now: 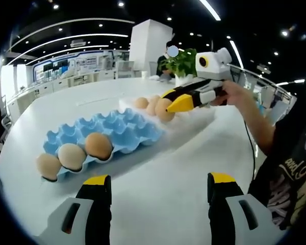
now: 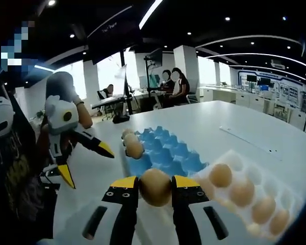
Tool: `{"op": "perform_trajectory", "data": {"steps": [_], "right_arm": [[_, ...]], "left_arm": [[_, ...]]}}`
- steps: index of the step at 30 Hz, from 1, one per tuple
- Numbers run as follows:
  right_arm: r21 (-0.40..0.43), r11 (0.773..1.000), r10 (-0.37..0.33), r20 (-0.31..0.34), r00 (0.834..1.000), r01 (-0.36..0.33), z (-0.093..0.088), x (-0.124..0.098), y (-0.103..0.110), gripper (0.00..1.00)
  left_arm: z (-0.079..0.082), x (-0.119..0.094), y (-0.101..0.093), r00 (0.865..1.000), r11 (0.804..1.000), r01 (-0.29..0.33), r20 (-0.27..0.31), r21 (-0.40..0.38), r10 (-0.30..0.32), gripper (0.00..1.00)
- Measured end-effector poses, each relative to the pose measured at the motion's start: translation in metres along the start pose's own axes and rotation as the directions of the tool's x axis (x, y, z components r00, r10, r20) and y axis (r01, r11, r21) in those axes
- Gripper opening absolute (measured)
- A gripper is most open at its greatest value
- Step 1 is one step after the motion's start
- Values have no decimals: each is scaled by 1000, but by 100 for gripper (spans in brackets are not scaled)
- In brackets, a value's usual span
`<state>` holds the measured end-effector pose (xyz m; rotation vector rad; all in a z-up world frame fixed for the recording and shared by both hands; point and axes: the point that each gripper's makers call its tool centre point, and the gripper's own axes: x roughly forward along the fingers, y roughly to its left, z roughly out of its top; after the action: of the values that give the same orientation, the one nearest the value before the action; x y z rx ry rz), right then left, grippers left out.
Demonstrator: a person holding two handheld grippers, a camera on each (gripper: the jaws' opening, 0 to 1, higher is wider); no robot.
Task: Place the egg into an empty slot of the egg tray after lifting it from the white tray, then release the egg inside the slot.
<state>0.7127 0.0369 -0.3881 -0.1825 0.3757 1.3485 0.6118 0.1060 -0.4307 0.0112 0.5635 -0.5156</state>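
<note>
My right gripper point(image 2: 155, 185) is shut on a brown egg point(image 2: 155, 187), which sits between its yellow-tipped jaws above the table in front of the blue egg tray point(image 2: 168, 153). In the left gripper view the same right gripper point(image 1: 171, 101) holds the egg point(image 1: 163, 110) at the far end of the blue egg tray point(image 1: 117, 127), just over the white tray point(image 1: 199, 116). The blue tray has three eggs point(image 1: 71, 155) in its near row and its other slots are empty. My left gripper point(image 1: 159, 179) stands open over bare table, apart from both trays.
The white tray point(image 2: 229, 155) holds several more eggs point(image 2: 242, 193). The left gripper point(image 2: 86, 163) hangs open at the left in the right gripper view. A potted plant point(image 1: 181, 64) stands behind the trays. A person's arm point(image 1: 252, 120) reaches in from the right. People sit at far desks.
</note>
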Motion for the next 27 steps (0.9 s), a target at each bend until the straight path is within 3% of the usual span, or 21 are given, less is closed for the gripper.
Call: {"op": "perform_trajectory", "data": {"steps": [27], "right_arm": [[-39,996,80,-1,997,-80,19,34,14,26]], "left_arm": [[-3,-6,12,1000,999,-24,6,-26,24,78]]}}
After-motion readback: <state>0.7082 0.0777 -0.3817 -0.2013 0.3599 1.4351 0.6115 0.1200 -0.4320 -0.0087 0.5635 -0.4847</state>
